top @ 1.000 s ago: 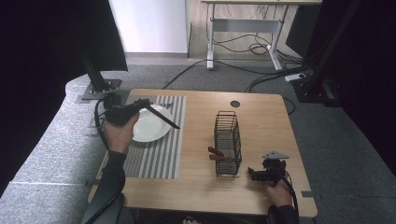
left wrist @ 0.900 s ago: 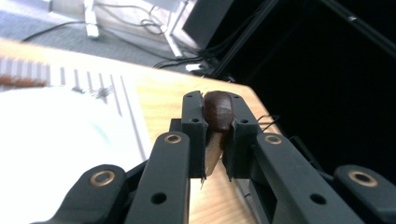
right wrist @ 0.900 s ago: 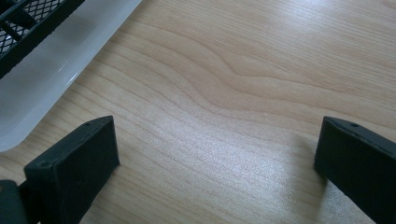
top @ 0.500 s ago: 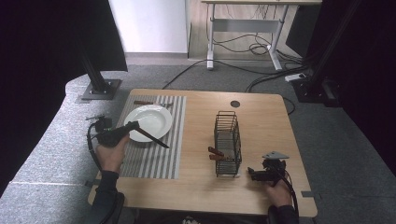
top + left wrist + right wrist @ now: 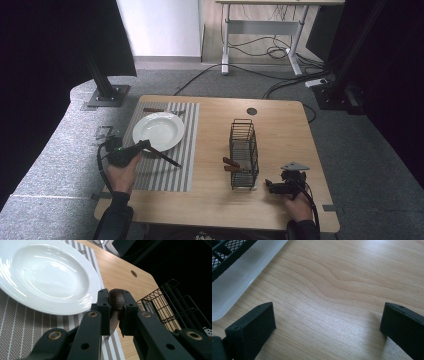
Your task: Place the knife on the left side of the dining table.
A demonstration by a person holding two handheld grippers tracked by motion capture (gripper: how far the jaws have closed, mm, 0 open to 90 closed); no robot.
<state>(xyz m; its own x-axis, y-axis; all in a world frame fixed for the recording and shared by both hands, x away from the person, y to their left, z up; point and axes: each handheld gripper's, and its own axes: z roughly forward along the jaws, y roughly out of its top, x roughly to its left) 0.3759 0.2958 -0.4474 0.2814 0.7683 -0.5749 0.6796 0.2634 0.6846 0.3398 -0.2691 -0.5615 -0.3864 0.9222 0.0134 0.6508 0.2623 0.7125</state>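
Observation:
My left gripper (image 5: 146, 145) is at the near left edge of the white plate (image 5: 159, 131), shut on a brown-handled utensil (image 5: 165, 157) that slants out over the striped placemat (image 5: 165, 176). In the left gripper view the jaws (image 5: 115, 297) clamp the rounded brown handle (image 5: 117, 299), with the plate (image 5: 47, 277) just beyond. My right gripper (image 5: 268, 185) rests low by the near right corner of the black wire basket (image 5: 244, 150). It stands open over bare wood (image 5: 329, 322), and nothing lies between its jaws.
Brown-handled utensils (image 5: 231, 163) poke out of the basket's left side. Another brown-handled piece (image 5: 152, 110) and a fork (image 5: 177, 112) lie at the placemat's far edge. The basket's white base (image 5: 242, 277) sits left of my right jaws. A round hole (image 5: 251, 111) marks the table's far side.
My left gripper has carried the utensil from over the plate back toward the person, to the plate's near left edge and lower. The right gripper has not moved.

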